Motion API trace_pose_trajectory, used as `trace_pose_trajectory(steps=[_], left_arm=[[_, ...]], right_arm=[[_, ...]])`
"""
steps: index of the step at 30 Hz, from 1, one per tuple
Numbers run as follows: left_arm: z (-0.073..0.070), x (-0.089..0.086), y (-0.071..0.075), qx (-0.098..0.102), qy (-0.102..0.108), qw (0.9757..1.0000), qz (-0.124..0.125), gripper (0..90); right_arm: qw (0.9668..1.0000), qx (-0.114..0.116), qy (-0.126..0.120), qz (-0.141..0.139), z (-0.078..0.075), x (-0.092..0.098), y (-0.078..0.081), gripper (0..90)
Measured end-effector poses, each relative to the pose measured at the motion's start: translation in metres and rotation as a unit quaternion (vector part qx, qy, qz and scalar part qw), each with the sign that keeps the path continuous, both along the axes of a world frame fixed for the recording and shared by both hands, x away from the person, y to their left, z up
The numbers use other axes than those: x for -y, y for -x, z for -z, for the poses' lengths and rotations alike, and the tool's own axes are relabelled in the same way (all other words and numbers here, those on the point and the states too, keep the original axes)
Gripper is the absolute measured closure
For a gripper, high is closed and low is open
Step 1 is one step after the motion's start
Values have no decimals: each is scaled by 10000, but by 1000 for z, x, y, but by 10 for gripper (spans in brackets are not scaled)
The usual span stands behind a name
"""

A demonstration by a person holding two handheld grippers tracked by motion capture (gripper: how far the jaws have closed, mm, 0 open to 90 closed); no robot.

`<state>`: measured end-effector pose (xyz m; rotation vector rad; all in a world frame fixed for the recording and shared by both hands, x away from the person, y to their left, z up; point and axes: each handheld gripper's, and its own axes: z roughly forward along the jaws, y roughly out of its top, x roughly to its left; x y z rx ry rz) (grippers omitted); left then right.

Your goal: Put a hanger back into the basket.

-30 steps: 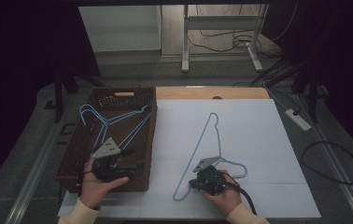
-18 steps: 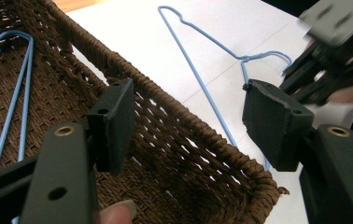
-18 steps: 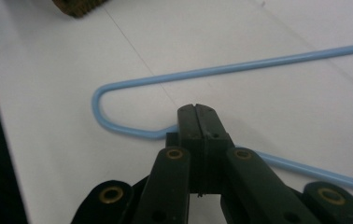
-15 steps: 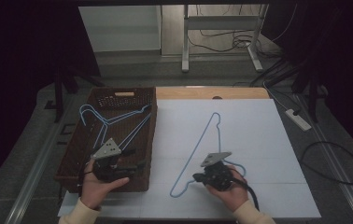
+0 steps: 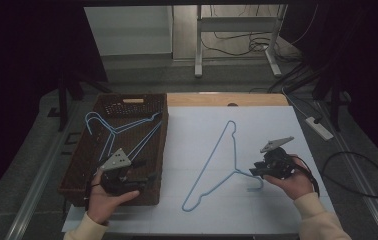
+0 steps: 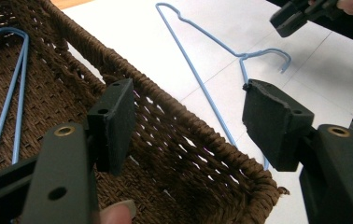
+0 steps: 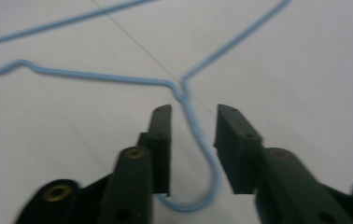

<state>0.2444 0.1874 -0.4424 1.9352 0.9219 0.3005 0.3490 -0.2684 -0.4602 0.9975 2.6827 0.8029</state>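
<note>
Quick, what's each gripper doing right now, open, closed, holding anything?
Left gripper: open, holding nothing, over the basket rim.
Right gripper: jaws just opened, the blue hanger hook between them, not clamped.

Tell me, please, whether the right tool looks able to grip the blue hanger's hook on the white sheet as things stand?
Probably yes: the right tool stands open with the hanger's hook between its pads, untouched, and nothing blocks it.
</note>
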Motion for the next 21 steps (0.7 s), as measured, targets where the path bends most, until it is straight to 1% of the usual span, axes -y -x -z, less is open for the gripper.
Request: trace_pose_trajectory(steps=[1,3,4,5,7,9,11,12,15,17,18,20,21], left_arm=[[0,0,0,-1,5,10000,-2,361],[0,-1,0,-1,12,10000,-6,361],[0,-1,0,1,14,10000,-6,361],[0,-1,0,0,11,10000,-5,361],[0,-1,0,1,11,10000,-5,361],[0,-1,0,2,1,10000,6,361],[0,0,0,1,-10,10000,10,361],[0,0,0,1,-8,10000,11,361],[0,0,0,3,0,10000,12,361],[0,0,0,5,-3,10000,11,361],[0,0,0,8,-4,10000,13,361],[0,0,0,13,-2,10000,16,361],[0,0,0,12,0,10000,14,361]], right_arm=[[9999,-72,74,-50,2,0,-4,596],[9993,-130,309,-133,4,0,-11,556],[9986,-224,421,-246,6,-1,-16,532],[9978,-338,493,-298,7,-2,-19,522],[9954,-462,700,-471,10,-5,-24,513],[9919,-565,929,-656,13,-10,-28,496],[9890,-671,1055,-787,15,-13,-30,496],[9863,-726,1187,-884,16,-14,-31,498],[9818,-727,1433,-1008,19,-17,-33,536],[9796,-740,1544,-1052,22,-17,-34,568],[9769,-845,1608,-1121,24,-18,-34,589],[9741,-891,1697,-1202,26,-19,-34,616],[9721,-893,1756,-1276,27,-20,-34,631]])
